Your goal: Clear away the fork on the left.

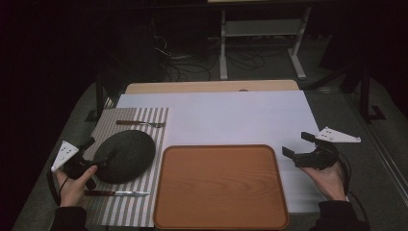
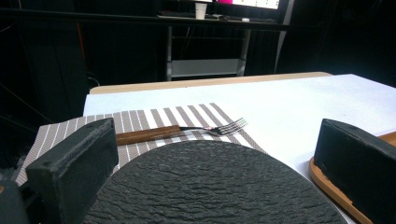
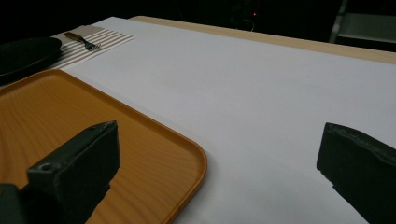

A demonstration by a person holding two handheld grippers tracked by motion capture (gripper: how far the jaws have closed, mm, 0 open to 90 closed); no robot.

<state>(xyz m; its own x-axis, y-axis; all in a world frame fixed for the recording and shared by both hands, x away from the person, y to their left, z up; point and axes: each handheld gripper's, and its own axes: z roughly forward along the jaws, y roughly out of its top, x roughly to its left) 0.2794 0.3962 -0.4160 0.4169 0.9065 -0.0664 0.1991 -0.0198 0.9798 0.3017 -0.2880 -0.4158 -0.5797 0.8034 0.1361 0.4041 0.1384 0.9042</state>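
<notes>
Paper sheeting [image 1: 240, 115], white, covers most of the table. Nearest the person sits a wooden tray [image 1: 219, 185], with a striped placemat [image 1: 144, 125] just left of it carrying a dark slate plate [image 1: 126, 155], a fork [image 1: 139, 123] beyond and a knife [image 1: 118, 193] in front. Left gripper [image 1: 98, 153] hangs spread wide over the plate's near rim, pinching nothing. Right gripper [image 1: 299, 144] hovers spread beside the tray's right edge.

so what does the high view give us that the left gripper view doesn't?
High view alone: the knife at the near edge of the striped placemat, both hands, the right hand-held gripper, open. Left gripper view alone: a shelf beyond the table. Both: the dark slate plate, the fork, the orange tray, the left hand-held gripper, open.
</notes>
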